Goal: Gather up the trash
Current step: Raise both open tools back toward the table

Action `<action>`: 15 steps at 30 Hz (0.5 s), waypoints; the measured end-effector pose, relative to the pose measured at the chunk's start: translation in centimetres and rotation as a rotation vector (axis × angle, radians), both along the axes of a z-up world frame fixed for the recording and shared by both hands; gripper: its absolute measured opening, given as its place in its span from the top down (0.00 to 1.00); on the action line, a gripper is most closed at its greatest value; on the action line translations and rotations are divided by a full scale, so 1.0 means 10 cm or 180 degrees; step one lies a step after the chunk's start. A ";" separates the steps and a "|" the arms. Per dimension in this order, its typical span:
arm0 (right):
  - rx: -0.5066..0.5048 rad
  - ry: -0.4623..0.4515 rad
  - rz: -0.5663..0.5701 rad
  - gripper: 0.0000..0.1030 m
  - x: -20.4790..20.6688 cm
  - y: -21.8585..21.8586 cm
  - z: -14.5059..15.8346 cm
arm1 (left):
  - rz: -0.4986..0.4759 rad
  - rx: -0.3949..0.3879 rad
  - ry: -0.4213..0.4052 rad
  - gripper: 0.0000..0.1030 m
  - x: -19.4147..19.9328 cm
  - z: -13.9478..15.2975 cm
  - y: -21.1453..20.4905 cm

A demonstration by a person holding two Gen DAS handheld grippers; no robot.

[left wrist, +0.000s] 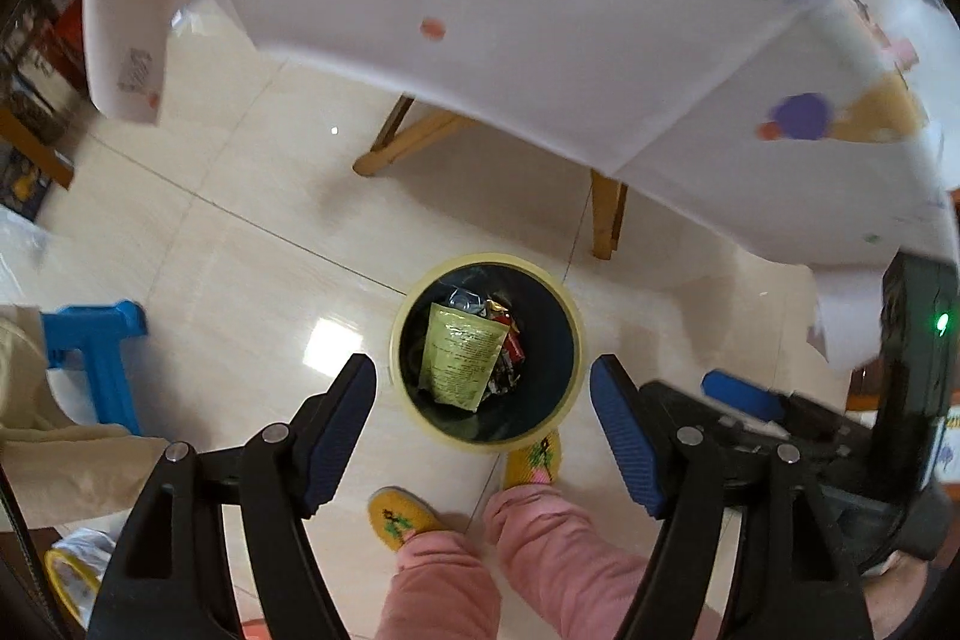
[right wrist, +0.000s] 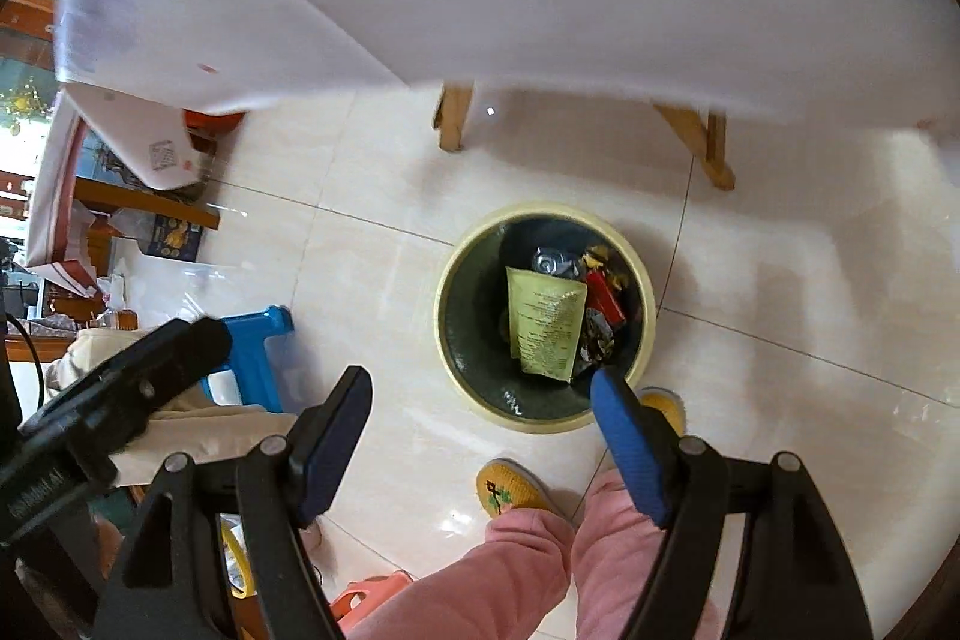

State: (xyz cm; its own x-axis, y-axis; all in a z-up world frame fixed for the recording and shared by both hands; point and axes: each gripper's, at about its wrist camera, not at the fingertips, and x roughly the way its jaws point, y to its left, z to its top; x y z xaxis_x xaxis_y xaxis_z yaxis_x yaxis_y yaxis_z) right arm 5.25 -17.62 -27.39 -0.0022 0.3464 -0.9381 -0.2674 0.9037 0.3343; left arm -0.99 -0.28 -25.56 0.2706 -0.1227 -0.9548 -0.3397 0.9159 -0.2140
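A round bin with a pale yellow rim (left wrist: 414, 280) (right wrist: 645, 274) stands on the floor, straight below both grippers. Inside lies a yellow-green printed pouch (left wrist: 462, 358) (right wrist: 546, 325) on top of crumpled wrappers, a red packet (right wrist: 606, 304) and a clear crushed piece. My left gripper (left wrist: 483, 382) hangs above the bin, open, with nothing between its fingers. My right gripper (right wrist: 480, 388) is open too and empty, over the bin's near left rim. The right gripper's body (left wrist: 780, 424) shows at the right of the left wrist view.
A white cloth-covered table (left wrist: 480, 10) on wooden legs (left wrist: 606, 214) stands beyond the bin. A blue plastic stool (left wrist: 96, 340) is at the left. The person's pink trouser legs and yellow slippers (left wrist: 402, 517) stand just before the bin. Boxes and clutter line the far left.
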 end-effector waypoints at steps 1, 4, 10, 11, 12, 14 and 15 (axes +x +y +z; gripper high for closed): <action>-0.0004 -0.0019 0.0012 0.26 -0.02 0.00 0.11 | -0.0029 0.0012 -0.0003 0.29 -0.02 0.10 -0.01; -0.0028 -0.0084 0.0098 0.26 -0.08 0.01 0.50 | -0.0139 -0.0003 -0.0003 0.20 -0.11 0.50 -0.03; -0.0022 -0.0273 0.0213 0.26 -0.19 0.00 1.20 | -0.0288 0.0050 -0.0120 0.16 -0.24 1.14 -0.12; -0.0010 -0.0311 0.0221 0.26 -0.21 0.00 1.32 | -0.0304 0.0048 -0.0160 0.16 -0.26 1.28 -0.12; 0.0007 -0.0359 0.0225 0.26 -0.22 0.00 1.45 | -0.0312 0.0050 -0.0184 0.16 -0.28 1.37 -0.13; 0.0019 -0.0473 0.0239 0.26 -0.25 0.00 1.69 | -0.0334 0.0068 -0.0249 0.16 -0.32 1.61 -0.13; 0.0033 -0.0534 0.0245 0.26 -0.26 0.00 1.80 | -0.0342 0.0089 -0.0293 0.16 -0.33 1.73 -0.13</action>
State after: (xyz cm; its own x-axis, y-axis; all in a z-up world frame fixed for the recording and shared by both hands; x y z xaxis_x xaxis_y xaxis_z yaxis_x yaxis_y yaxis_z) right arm 2.68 -17.59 -9.41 0.1272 0.3610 -0.9239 -0.3885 0.8751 0.2885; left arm -4.33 -1.61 -8.25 0.3439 -0.1295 -0.9300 -0.2195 0.9519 -0.2138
